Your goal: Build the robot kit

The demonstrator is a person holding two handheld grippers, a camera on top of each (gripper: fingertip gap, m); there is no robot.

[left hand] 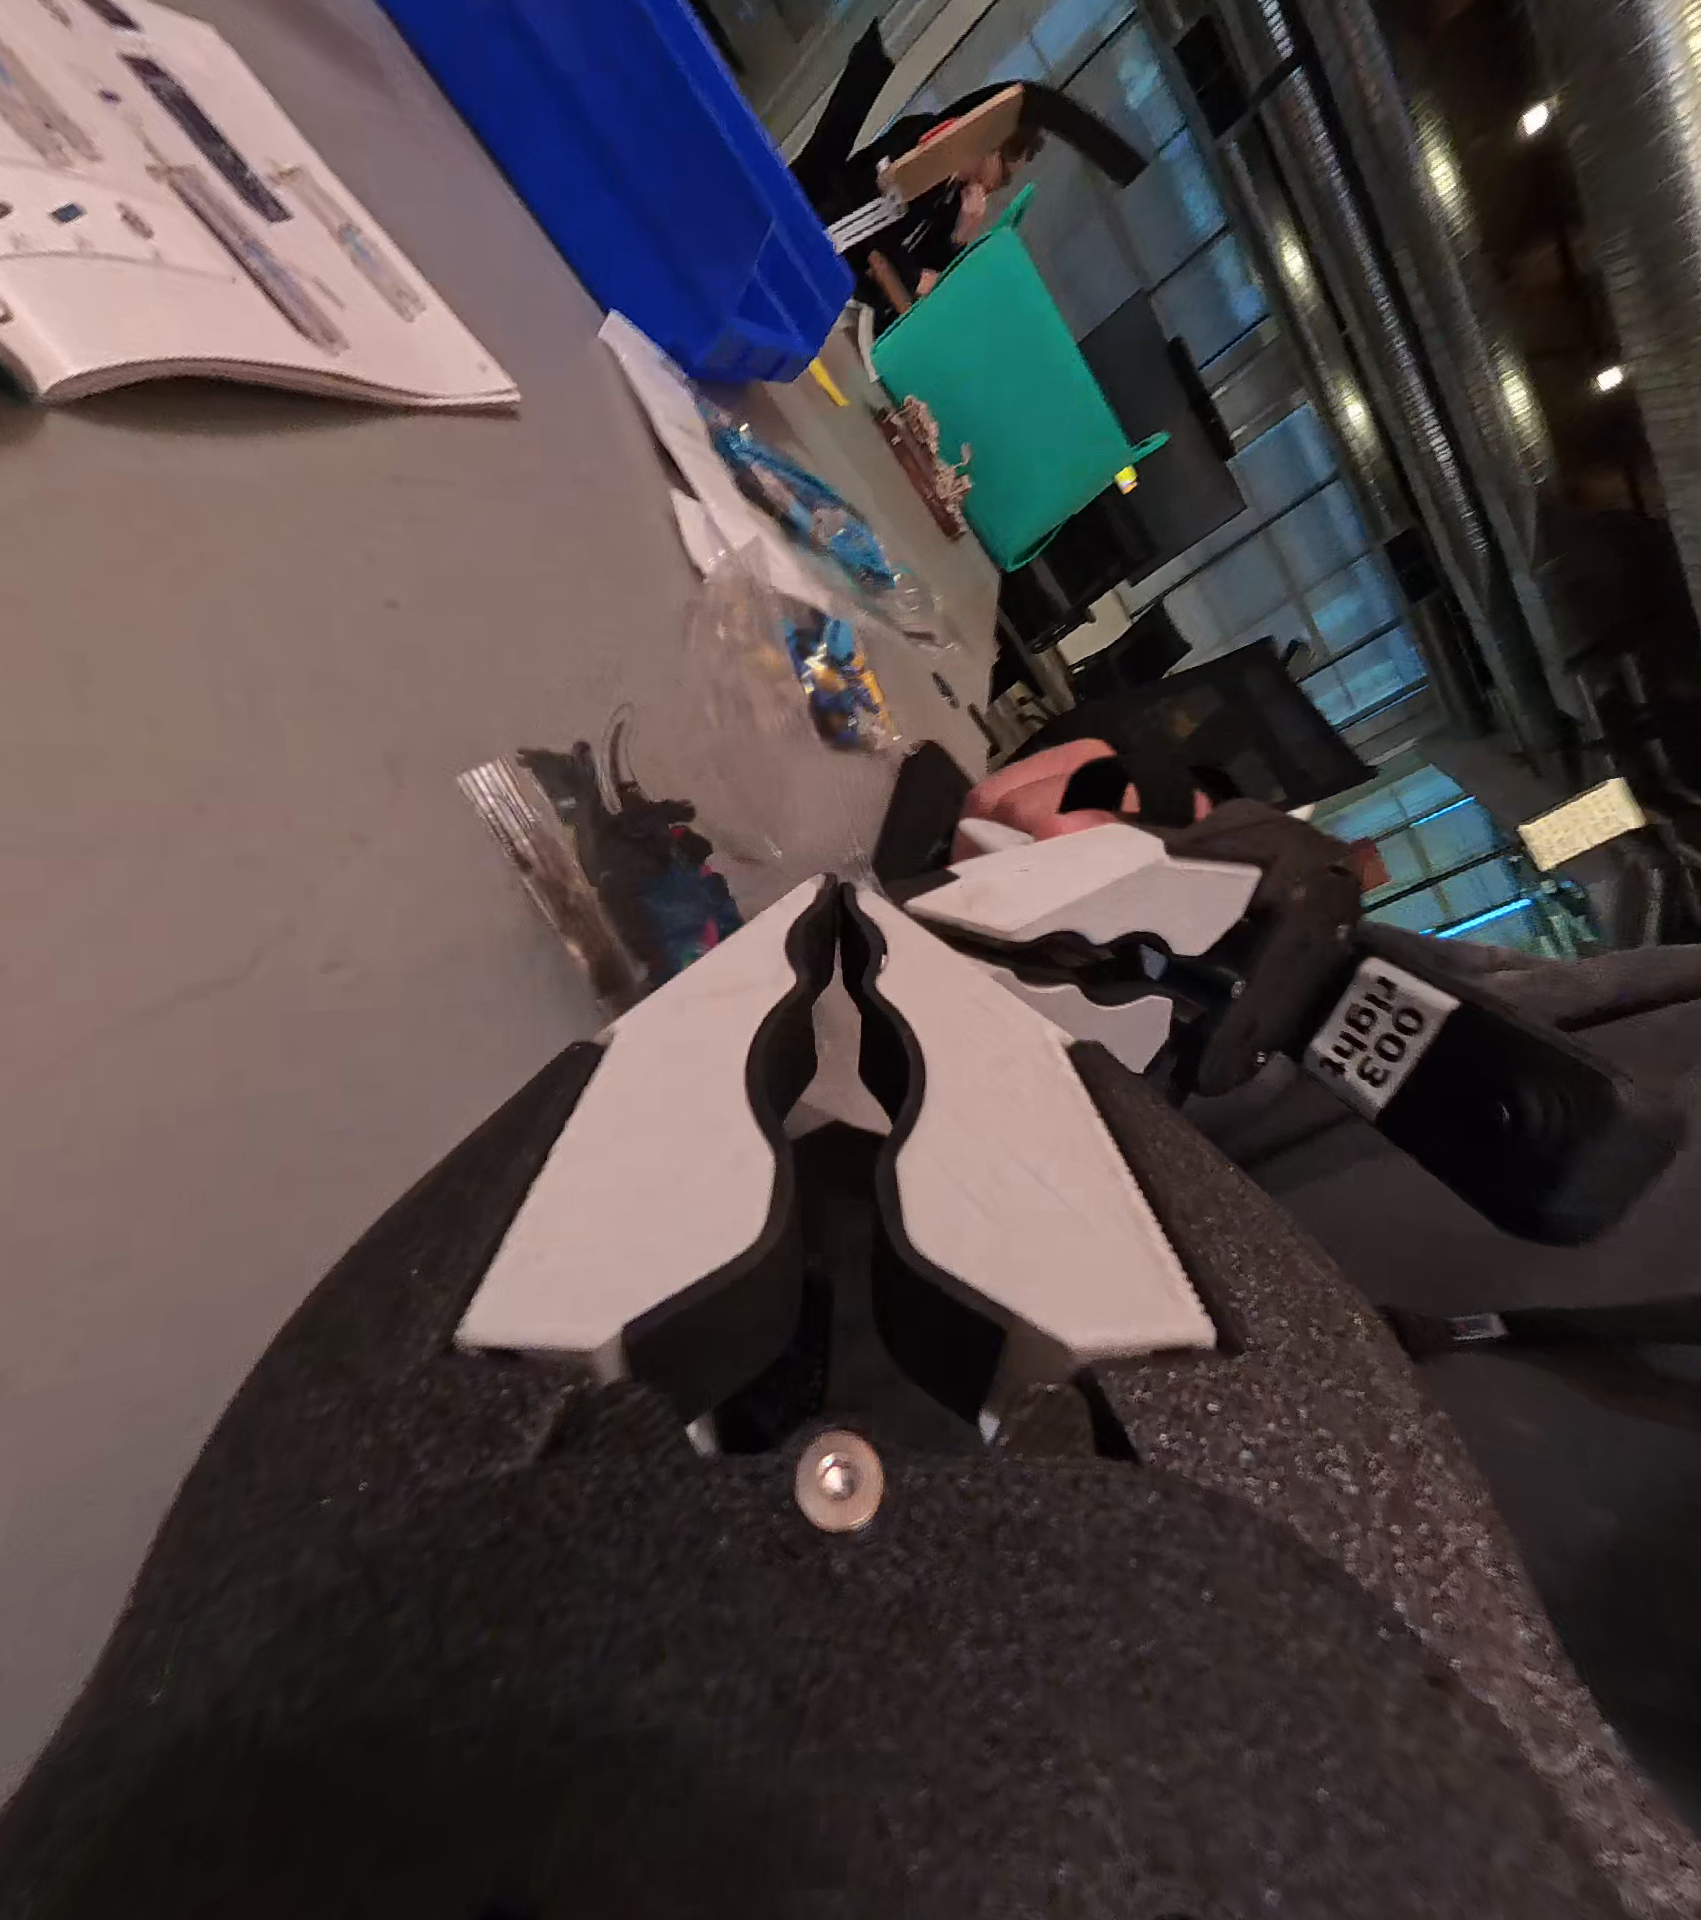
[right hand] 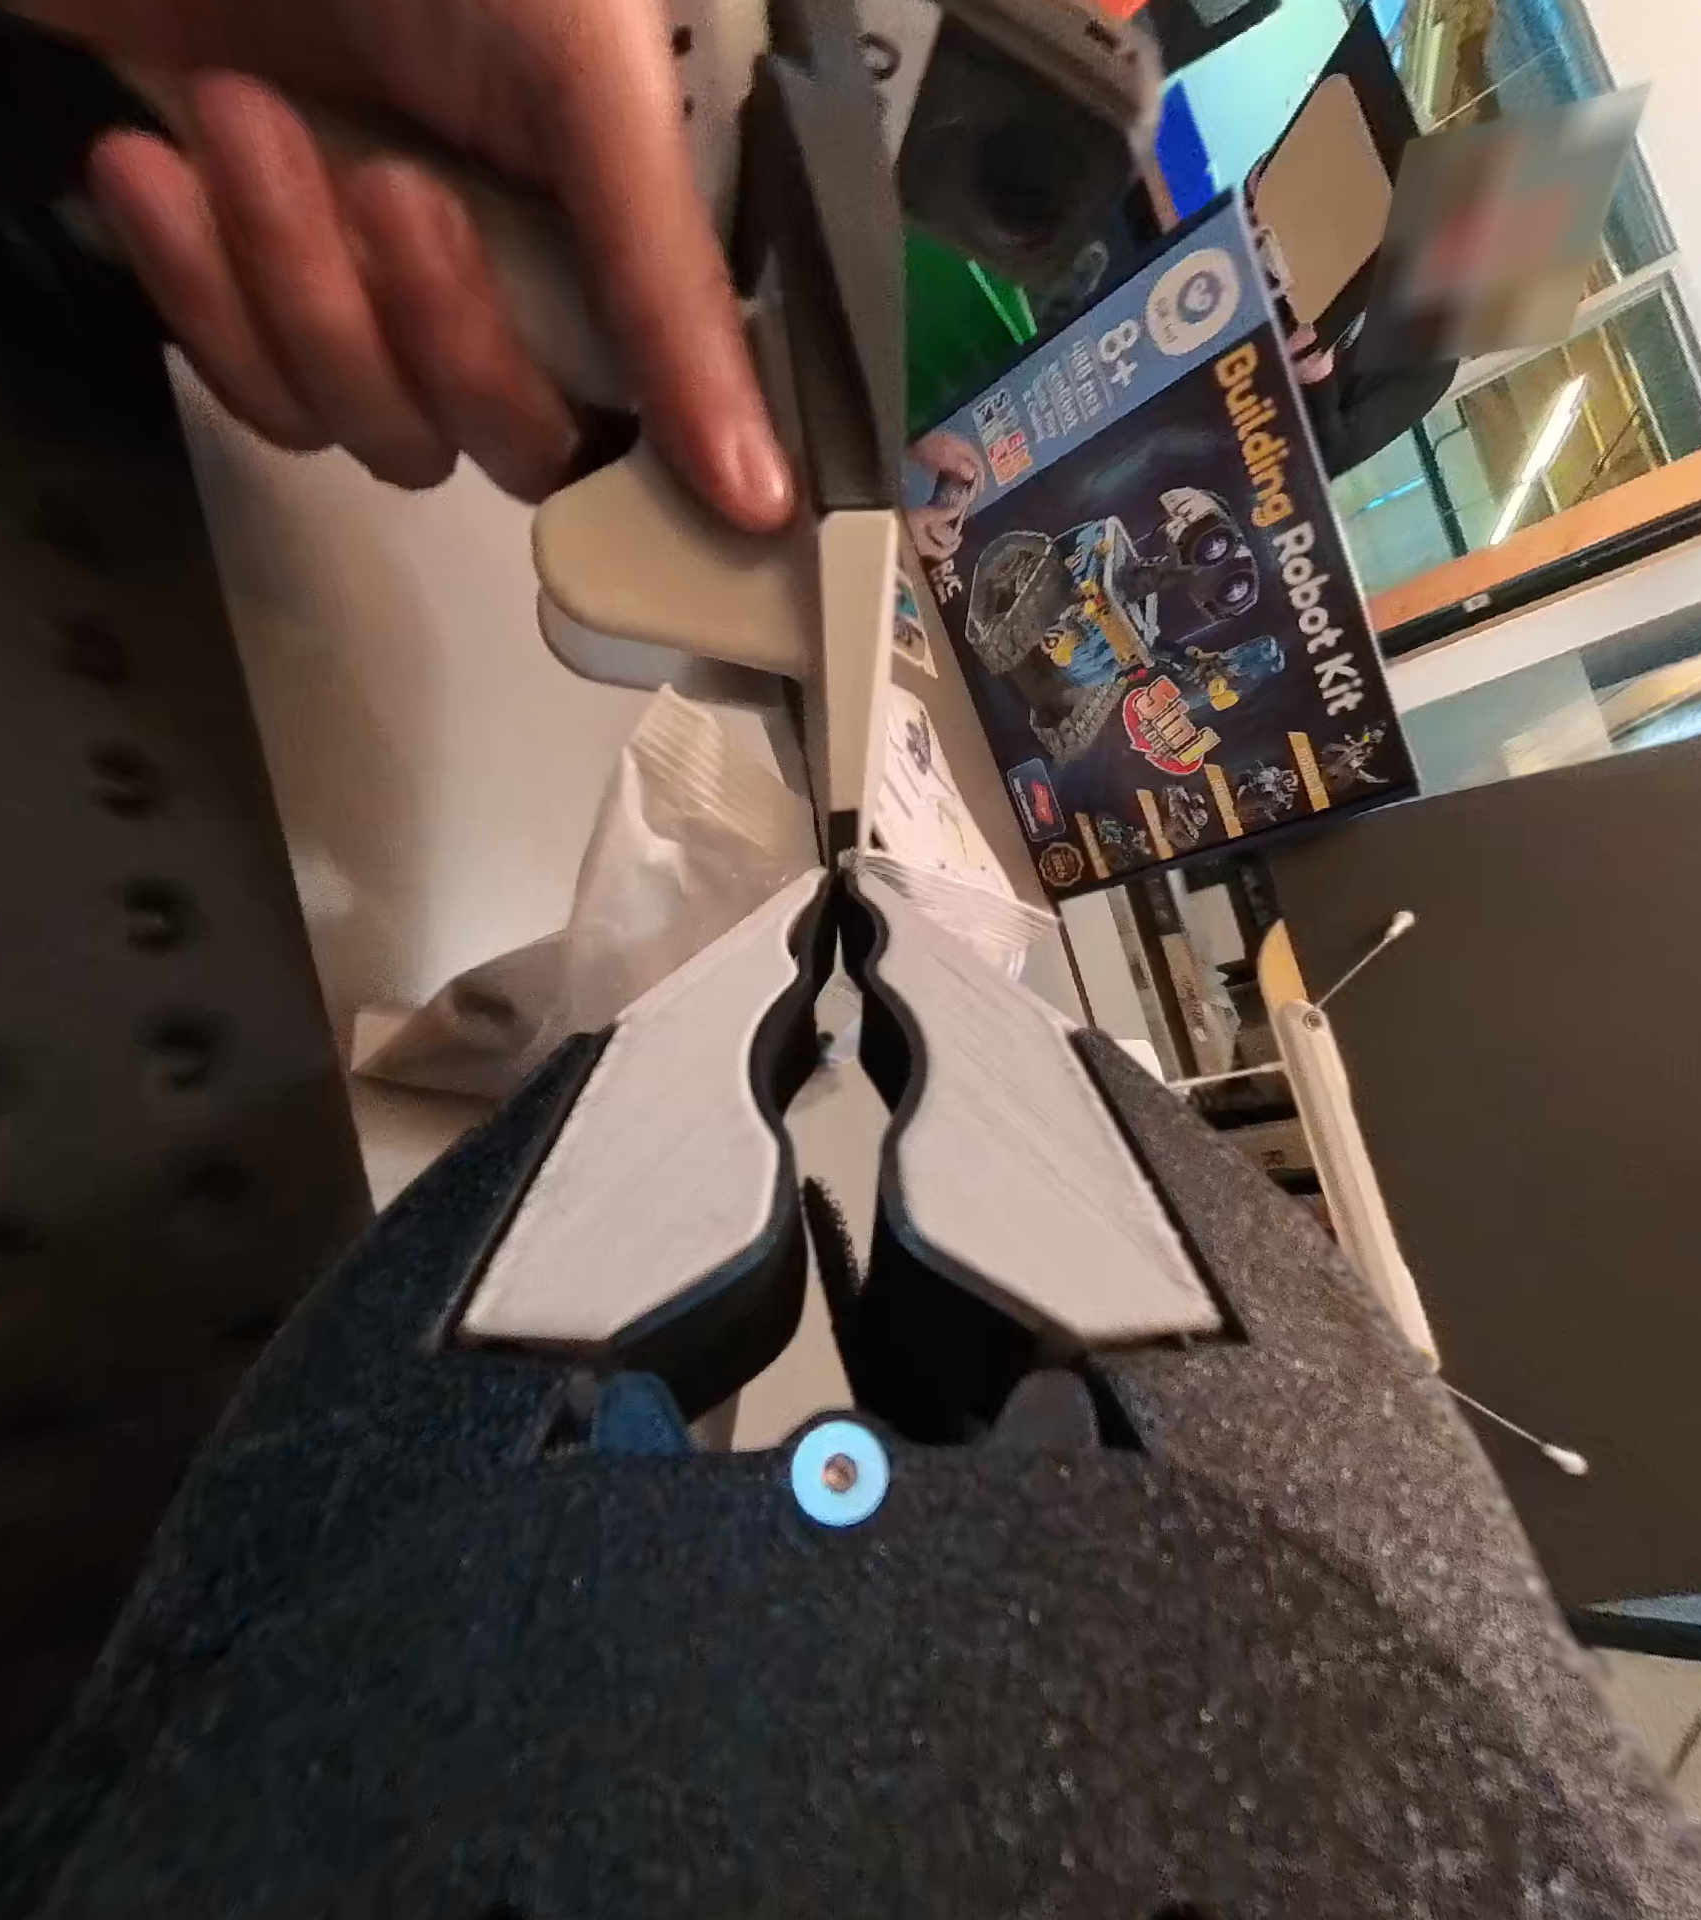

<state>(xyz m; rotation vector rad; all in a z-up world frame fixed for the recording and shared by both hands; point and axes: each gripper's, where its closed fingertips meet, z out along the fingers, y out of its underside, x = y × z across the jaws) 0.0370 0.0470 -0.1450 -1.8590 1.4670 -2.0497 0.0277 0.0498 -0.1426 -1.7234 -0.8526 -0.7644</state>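
Grey worktop (left hand: 202, 675), workshop w/ ducting behind.

Left wrist view: left tool (left hand: 838, 904) closed, tips meeting, nothing visible between them. Just beyond lies a clear bag of dark parts (left hand: 617, 862); more bags w/ blue pieces (left hand: 825, 665) farther off, open booklet (left hand: 150, 208) and blue bin (left hand: 638, 156) at back. Right tool (left hand: 1064, 894) crosses close by, prob. both converging on the bag.

Right wrist view: right tool (right hand: 838, 894) closed; tip meets left tool's finger (right hand: 851, 665) by a ribbed bag edge (right hand: 939, 894), grip unclear. Hand (right hand: 430, 260) blurred. Kit box (right hand: 1168, 613) upright behind.
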